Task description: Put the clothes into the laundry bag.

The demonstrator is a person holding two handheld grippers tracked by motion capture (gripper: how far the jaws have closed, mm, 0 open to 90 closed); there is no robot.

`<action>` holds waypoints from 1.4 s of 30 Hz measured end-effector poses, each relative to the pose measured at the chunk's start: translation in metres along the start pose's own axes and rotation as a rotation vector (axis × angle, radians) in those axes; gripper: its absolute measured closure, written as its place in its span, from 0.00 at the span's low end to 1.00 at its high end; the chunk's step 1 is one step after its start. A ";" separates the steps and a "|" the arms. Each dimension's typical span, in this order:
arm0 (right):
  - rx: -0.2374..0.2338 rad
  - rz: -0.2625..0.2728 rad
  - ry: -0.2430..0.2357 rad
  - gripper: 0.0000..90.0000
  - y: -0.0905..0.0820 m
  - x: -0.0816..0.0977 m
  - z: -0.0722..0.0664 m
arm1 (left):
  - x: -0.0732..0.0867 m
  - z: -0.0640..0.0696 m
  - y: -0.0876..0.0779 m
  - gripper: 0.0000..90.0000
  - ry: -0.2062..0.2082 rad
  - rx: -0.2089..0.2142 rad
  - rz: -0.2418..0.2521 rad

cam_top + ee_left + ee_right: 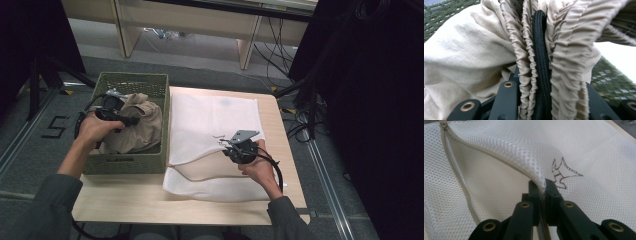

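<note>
A beige garment point(135, 125) with a gathered waistband and a black drawstring point(540, 50) fills the green woven basket point(131, 163) at the left of the table. My left gripper point(117, 120) is shut on the bunched waistband point(526, 75), which is lifted a little out of the basket. A white mesh laundry bag point(210, 120) lies flat on the table's right half. My right gripper point(235, 145) is shut on the bag's zippered upper edge point(539, 176) and holds it raised, so the bag's mouth gapes.
The basket touches the laundry bag's left side. Bare wooden tabletop point(125, 200) runs along the near edge. Beyond the table stand wooden furniture legs point(247, 47), and loose cables point(300, 120) lie on the floor to the right.
</note>
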State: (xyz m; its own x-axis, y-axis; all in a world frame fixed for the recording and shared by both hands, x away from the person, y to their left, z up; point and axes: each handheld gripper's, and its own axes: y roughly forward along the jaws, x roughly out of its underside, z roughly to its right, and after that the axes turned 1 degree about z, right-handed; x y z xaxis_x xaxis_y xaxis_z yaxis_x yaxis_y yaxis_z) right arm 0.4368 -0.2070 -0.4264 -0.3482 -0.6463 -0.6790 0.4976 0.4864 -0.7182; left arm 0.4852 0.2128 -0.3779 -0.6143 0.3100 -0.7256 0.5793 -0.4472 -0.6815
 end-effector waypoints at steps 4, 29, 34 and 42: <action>0.000 0.002 -0.013 0.96 0.000 0.000 0.001 | 0.000 0.006 -0.014 0.76 0.005 0.021 0.027; 0.005 0.017 -0.001 0.96 -0.004 -0.003 0.002 | -0.001 0.073 -0.115 0.76 0.134 0.199 0.162; 0.002 0.011 0.000 0.96 -0.004 -0.002 0.002 | -0.001 0.092 -0.130 0.76 0.173 0.283 0.166; 0.004 0.009 0.002 0.96 -0.004 -0.002 0.002 | -0.002 0.130 -0.147 0.76 0.257 0.366 0.171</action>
State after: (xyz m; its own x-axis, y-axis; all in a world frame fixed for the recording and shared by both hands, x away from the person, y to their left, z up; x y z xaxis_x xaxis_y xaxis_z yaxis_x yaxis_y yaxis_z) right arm 0.4372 -0.2088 -0.4224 -0.3448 -0.6407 -0.6860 0.5043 0.4900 -0.7111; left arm 0.3315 0.1689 -0.2640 -0.3473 0.3832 -0.8559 0.4057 -0.7615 -0.5056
